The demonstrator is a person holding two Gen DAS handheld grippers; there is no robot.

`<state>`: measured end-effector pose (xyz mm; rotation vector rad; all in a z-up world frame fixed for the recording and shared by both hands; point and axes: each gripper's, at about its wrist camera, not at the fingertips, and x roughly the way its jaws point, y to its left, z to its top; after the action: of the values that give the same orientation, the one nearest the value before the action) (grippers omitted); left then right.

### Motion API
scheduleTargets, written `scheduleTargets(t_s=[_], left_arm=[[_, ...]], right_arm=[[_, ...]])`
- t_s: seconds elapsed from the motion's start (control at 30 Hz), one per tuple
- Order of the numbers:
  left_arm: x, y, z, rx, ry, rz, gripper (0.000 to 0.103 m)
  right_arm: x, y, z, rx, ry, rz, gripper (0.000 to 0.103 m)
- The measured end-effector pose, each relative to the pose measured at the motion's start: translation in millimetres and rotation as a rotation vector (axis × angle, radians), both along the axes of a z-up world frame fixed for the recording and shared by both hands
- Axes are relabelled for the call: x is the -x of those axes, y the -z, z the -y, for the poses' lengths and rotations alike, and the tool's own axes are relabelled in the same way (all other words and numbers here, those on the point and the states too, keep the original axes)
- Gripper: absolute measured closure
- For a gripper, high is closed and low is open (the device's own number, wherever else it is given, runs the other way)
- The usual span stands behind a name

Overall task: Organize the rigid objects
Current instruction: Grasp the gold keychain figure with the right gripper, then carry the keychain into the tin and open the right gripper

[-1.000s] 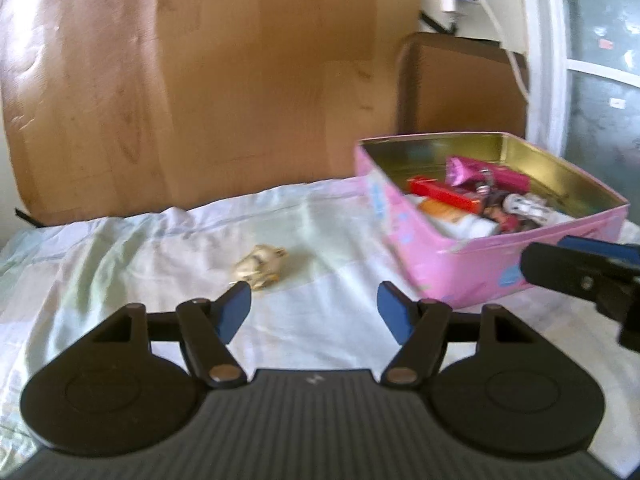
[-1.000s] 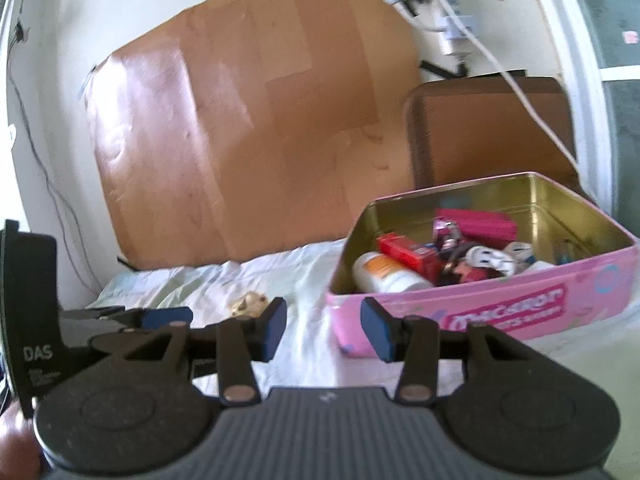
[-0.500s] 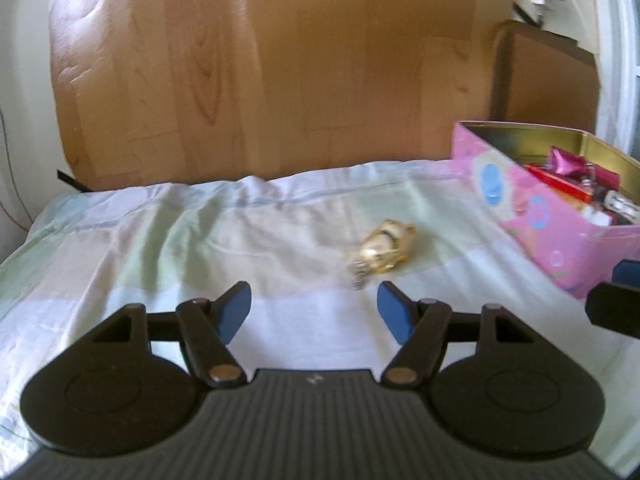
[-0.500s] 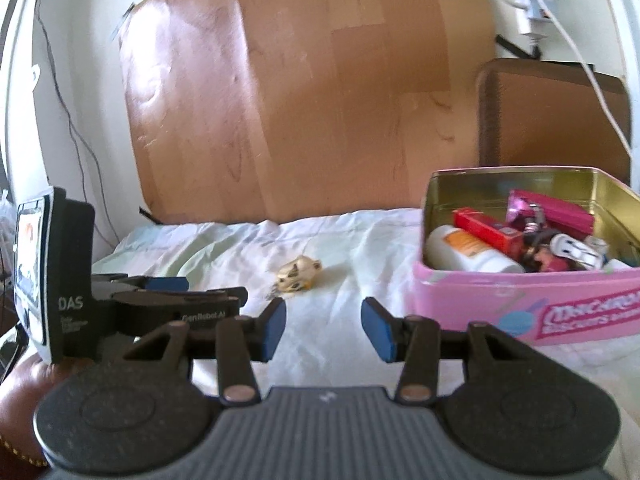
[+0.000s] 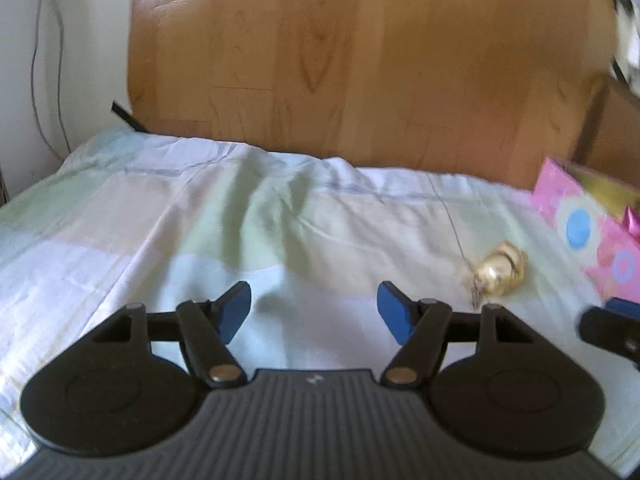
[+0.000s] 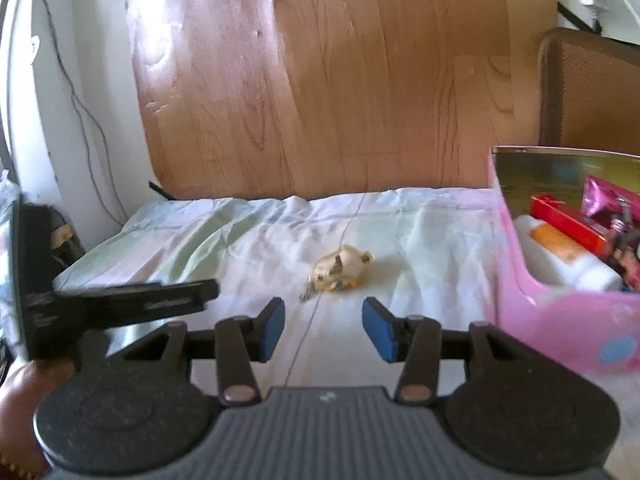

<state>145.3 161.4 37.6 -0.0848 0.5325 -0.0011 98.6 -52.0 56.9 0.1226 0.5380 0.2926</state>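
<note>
On the pale patchwork sheet (image 6: 420,232), nearest to each camera, both tongs hang with their blue pads spread wide and nothing between them. The right gripper (image 6: 323,330) sits low over the sheet, its jaws parted and bare, pointing at the gold trinket (image 6: 342,270), which lies just beyond the gap between the pads and apart from them. The left gripper (image 5: 314,312) is likewise held wide and grips nothing; from its own view the trinket (image 5: 500,270) lies beyond and to the right of its right-hand pad, not between the fingers. In the right wrist view the left gripper's black body shows to the left of the trinket, well short of it.

The trinket rests on the sheet on its side, with a short bit of chain or ring trailing toward the cameras; its exact shape is too blurred to tell. To the right of the trinket, near but not touching, stands the pink tin (image 6: 560,320), open at the top. Inside it lie a white bottle (image 6: 560,256) with an orange label, a red box (image 6: 568,220) and a magenta packet (image 6: 604,196), packed close together. Beyond the trinket the sheet ends at a wood-grain board (image 6: 340,80) leaning upright against the wall, and a brown panel (image 6: 592,92) stands behind the tin.
</note>
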Motion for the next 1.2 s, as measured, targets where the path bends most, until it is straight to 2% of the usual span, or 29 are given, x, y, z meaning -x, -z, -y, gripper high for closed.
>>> scheduleTargets(t_s=[0.13, 0.23, 0.33, 0.47, 0.6, 0.67, 0.73, 0.83, 0.93, 1.03, 1.13, 1.2], left_arm=[[-2, 1, -2, 0.016, 0.002, -0.007, 0.031], [-3, 2, -1, 0.023, 0.008, -0.011, 0.031], [-5, 4, -6, 0.048, 0.01, -0.018, 0.031], [-6, 5, -12, 0.095, 0.028, -0.021, 0.031], [-6, 6, -13, 0.129, 0.084, -0.012, 0.031], [-4, 6, -6, 0.111, 0.147, -0.006, 0.031], [2, 5, 6, 0.061, 0.213, 0.008, 0.031], [12, 4, 30, -0.02, 0.317, 0.007, 0.031], [23, 5, 55, 0.065, 0.437, -0.085, 0.032], [48, -1, 98, 0.103, 0.574, -0.119, 0.032], [71, -11, 152, 0.138, 0.719, -0.176, 0.032], [80, -17, 183, 0.147, 0.786, -0.22, 0.032]], right_arm=[[-45, 5, -5, -0.04, 0.02, -0.039, 0.047], [-79, 14, -12, -0.052, 0.014, -0.086, 0.046], [-96, 29, -18, -0.025, -0.023, -0.163, 0.061], [-69, 29, -10, -0.037, -0.04, -0.148, 0.062], [-18, 27, 13, -0.037, -0.103, -0.155, 0.062], [15, 28, 33, -0.04, -0.124, -0.153, 0.062], [45, 24, 58, -0.036, -0.112, -0.146, 0.062], [84, 19, 99, -0.015, -0.03, -0.121, 0.061], [110, 20, 140, 0.006, 0.104, -0.106, 0.061], [129, 25, 174, -0.057, 0.18, -0.1, 0.061], [138, 29, 187, -0.088, 0.204, -0.088, 0.058], [141, 28, 186, -0.071, 0.2, -0.078, 0.057]])
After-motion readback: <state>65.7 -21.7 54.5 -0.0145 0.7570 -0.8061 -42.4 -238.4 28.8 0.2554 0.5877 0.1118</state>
